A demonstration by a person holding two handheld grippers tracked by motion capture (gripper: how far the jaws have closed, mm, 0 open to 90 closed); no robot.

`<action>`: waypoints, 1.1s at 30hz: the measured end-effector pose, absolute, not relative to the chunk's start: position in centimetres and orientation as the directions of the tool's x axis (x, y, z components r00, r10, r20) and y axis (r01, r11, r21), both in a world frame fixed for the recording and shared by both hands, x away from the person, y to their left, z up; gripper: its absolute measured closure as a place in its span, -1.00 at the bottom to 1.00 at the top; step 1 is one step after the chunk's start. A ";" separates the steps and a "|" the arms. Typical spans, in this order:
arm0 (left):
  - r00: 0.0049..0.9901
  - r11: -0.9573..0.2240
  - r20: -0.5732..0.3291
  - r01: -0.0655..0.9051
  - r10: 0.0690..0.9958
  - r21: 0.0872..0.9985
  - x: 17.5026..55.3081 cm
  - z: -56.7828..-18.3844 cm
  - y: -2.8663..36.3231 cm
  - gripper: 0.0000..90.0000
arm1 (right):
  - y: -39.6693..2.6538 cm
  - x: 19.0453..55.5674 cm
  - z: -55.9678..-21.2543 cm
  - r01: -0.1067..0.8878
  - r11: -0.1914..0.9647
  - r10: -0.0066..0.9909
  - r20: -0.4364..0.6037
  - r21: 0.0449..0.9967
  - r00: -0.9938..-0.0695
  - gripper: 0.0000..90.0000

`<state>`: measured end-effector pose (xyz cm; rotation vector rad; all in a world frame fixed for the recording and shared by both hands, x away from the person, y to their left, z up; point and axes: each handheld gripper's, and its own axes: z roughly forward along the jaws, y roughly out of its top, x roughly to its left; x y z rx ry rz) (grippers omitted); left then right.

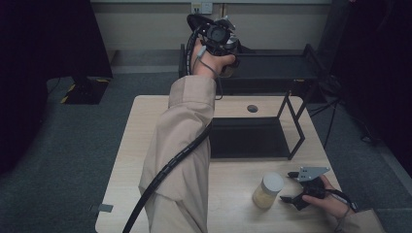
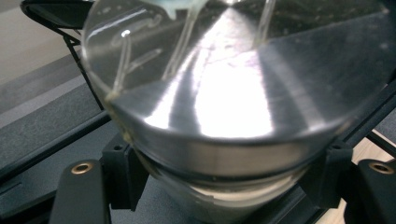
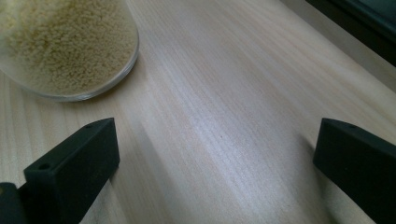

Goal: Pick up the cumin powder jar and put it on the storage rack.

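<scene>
A clear glass jar with a brushed steel lid (image 2: 233, 116) sits clamped in the raised left gripper (image 1: 228, 65), lifted beyond the black metal rack (image 1: 291, 131), not yet set down. The right gripper (image 1: 291, 187) rests wide open and empty on the pale wooden table (image 1: 131, 160), beside a grain-filled jar (image 1: 267, 191) left waiting.

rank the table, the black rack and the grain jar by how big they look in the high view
1. table
2. black rack
3. grain jar

The rack stands farther from the camera than the jar, yet still looks clearly larger.

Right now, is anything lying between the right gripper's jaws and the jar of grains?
No. In the right gripper view, bare wooden table separates the open right gripper from the grain jar.
</scene>
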<state>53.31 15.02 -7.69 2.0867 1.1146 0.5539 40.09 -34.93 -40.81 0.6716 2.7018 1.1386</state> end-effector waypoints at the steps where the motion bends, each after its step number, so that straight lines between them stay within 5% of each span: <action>1: 0.536 -0.384 0.044 0.543 0.843 0.747 53.2 -7.7 15.0 -0.35 | -34.9 40.1 -40.8 0.349 0.615 0.450 0.048 0.707 -0.892 -1.00; 21: 0.496 -0.348 0.041 0.547 0.868 0.761 50.7 -7.8 15.1 -0.95 | -34.9 40.0 -40.8 0.355 0.614 0.454 0.052 0.705 -0.889 -1.00; 33: 0.538 -0.371 0.043 0.519 0.842 0.770 48.5 -9.2 16.4 -0.96 | -34.9 40.0 -40.8 0.357 0.613 0.456 0.054 0.705 -0.889 -1.00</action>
